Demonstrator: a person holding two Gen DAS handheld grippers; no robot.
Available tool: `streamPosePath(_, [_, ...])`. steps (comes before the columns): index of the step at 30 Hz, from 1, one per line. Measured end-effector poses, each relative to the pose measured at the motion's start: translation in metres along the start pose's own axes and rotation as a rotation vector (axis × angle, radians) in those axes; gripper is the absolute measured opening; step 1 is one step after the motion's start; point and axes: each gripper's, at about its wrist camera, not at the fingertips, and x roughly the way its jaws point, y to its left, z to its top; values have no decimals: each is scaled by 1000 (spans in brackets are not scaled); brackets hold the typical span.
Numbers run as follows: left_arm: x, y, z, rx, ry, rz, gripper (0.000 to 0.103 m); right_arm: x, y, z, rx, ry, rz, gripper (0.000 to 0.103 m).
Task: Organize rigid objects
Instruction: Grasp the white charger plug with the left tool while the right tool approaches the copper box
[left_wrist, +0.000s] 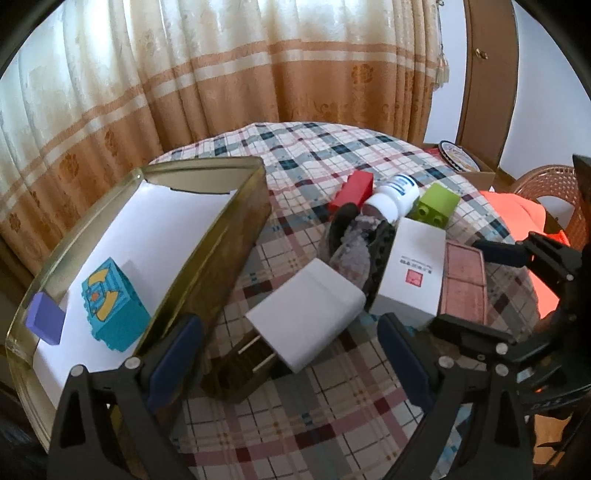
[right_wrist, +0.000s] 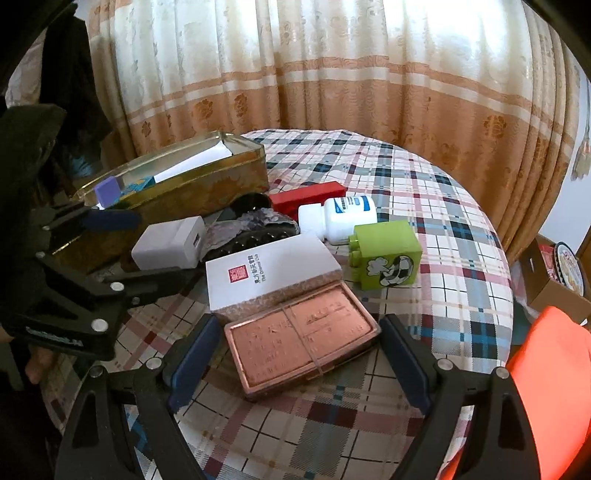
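Both claws hang spread wide over a round surface (right_wrist: 424, 206) in a plaid cloth, gripping nothing. The right claw (right_wrist: 299, 356) straddles a copper-coloured tin (right_wrist: 303, 332) without its pads touching it; the left claw (left_wrist: 290, 363) brackets a white charger (left_wrist: 308, 317), also clear of it. Just behind the copper-coloured tin a white box (right_wrist: 266, 273) leans on it, with a green block (right_wrist: 386, 254) to its right. Behind the white box lie a dark crumpled object (right_wrist: 251, 230), a white bottle (right_wrist: 338, 218) and a red block (right_wrist: 306, 197). Left of the charger stands the gold tin (left_wrist: 221, 236), paper-lined, holding a teal block (left_wrist: 114, 306) and a purple block (left_wrist: 44, 321). A striped curtain (right_wrist: 314, 74) closes the background.
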Motion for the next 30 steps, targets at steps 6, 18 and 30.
streamPosePath(6, [1,-5,0,29,2,10,91,2,1,2,-11,8,-20,87])
streamPosePath(18, [3,-8,-2,36,15,-61,61,1,1,1,1,-3,-24,86])
streamPosePath(30, [1,-8,-3,35,10,-82,46,0,0,2,8,-12,-29,86])
